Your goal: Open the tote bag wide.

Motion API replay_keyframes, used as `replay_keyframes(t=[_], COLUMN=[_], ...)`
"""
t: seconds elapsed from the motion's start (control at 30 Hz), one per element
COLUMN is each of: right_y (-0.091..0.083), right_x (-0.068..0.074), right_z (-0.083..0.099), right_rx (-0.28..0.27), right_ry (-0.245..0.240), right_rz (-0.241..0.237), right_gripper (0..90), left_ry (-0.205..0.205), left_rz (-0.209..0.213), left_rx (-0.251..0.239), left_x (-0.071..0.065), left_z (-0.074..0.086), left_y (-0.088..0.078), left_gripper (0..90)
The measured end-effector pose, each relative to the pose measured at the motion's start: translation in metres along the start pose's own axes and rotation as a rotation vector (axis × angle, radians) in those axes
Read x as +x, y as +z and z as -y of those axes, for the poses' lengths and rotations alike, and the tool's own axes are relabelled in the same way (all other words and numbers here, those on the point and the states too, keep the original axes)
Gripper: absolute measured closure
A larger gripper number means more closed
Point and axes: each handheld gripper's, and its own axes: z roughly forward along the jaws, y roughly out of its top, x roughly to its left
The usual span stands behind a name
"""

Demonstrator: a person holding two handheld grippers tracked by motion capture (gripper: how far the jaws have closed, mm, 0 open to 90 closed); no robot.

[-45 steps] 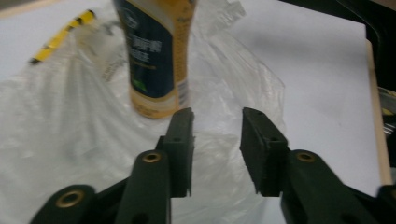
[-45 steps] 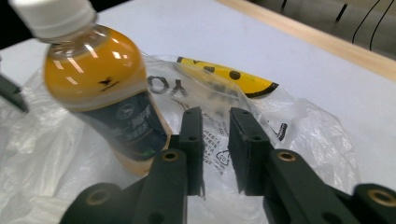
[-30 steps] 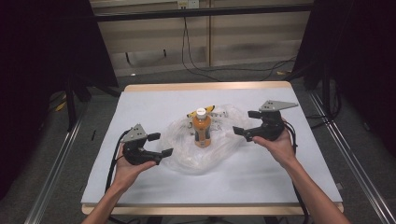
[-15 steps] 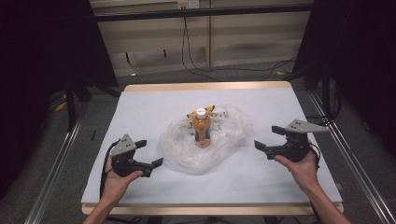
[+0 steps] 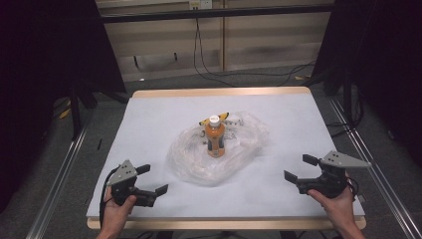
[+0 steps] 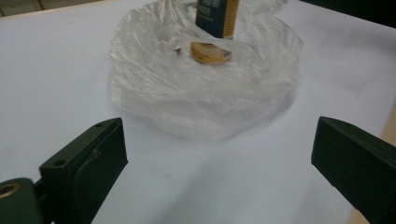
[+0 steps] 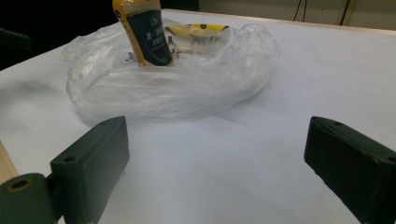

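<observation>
Orange drink bottle (image 5: 215, 135) upright in crumpled clear plastic bag (image 5: 219, 149) mid-table, left gripper (image 5: 152, 180) near front-left corner, right gripper (image 5: 297, 168) near front-right corner, both spread wide, empty.

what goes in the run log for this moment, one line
left tongs: open, empty | right tongs: open, empty | bottle: upright on clear bag | table: white

Both grippers have drawn back from the plastic bag (image 5: 219, 152) toward the table's near edge — the left gripper (image 5: 153, 179) to the near left corner, the right gripper (image 5: 297, 168) to the near right. Their jaws seem spread wider, though earlier views are small.
</observation>
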Motion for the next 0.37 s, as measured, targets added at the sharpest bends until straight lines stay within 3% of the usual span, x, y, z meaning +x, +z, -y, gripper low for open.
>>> replay_keyframes(t=[0.07,0.17,0.2,0.37], right_y=[-0.007,-0.009,-0.008,-0.008], right_x=[-0.002,-0.005,-0.006,-0.009], right_z=[0.005,0.01,0.01,0.011], right_rx=[-0.013,-0.011,-0.005,-0.013], right_ry=[0.021,0.036,0.034,0.049], right_rz=[0.017,0.048,0.053,0.057], right_gripper=[4.6,4.4,4.4,4.6], left_ry=[0.015,-0.011,-0.006,-0.024], left_rz=[-0.034,-0.044,-0.059,-0.054], left_rx=[-0.027,-0.044,-0.035,0.036], left_x=[0.0,0.006,0.007,0.012], left_z=[0.004,0.007,0.008,0.012], left_y=[-0.01,-0.016,-0.015,-0.003], left_gripper=[2.1,2.2,2.0,2.5])
